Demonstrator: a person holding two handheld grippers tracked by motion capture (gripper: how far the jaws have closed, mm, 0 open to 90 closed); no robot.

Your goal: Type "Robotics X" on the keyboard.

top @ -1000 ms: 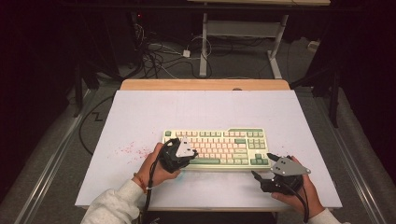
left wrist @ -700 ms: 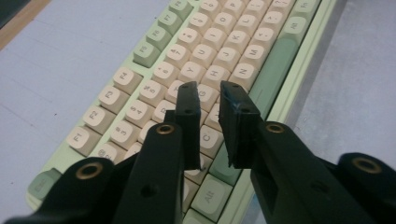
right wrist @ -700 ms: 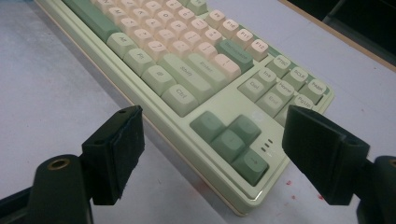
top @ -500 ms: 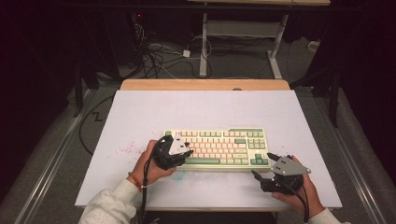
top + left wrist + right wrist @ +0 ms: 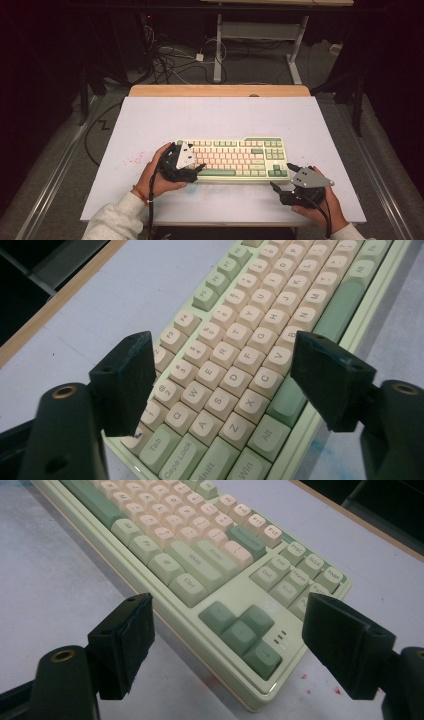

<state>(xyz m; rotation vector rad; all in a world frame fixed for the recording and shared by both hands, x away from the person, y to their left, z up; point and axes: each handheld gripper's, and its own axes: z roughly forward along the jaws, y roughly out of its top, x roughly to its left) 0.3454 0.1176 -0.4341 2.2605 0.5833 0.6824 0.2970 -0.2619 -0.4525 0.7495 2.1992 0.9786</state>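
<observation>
A green and cream keyboard (image 5: 235, 159) lies on the white table (image 5: 225, 120), near its front edge. My left gripper (image 5: 196, 167) hovers over the keyboard's left end. In the left gripper view the left gripper (image 5: 222, 347) stands open; its jaws have just been opening, with nothing gripped and the letter keys (image 5: 235, 365) below them. My right gripper (image 5: 282, 176) rests at the keyboard's near right corner. In the right gripper view the right gripper (image 5: 230, 602) is open, with the arrow keys (image 5: 242, 630) ahead of its jaws.
Red speckles (image 5: 132, 160) mark the table left of the keyboard. A wooden strip (image 5: 220, 91) runs along the far edge. Beyond it, cables (image 5: 170, 60) lie on the floor beside a white desk frame (image 5: 218, 50). Bare table stretches behind the keyboard.
My left gripper has shifted slightly left over the keyboard's left end. The right gripper has stayed in place.
</observation>
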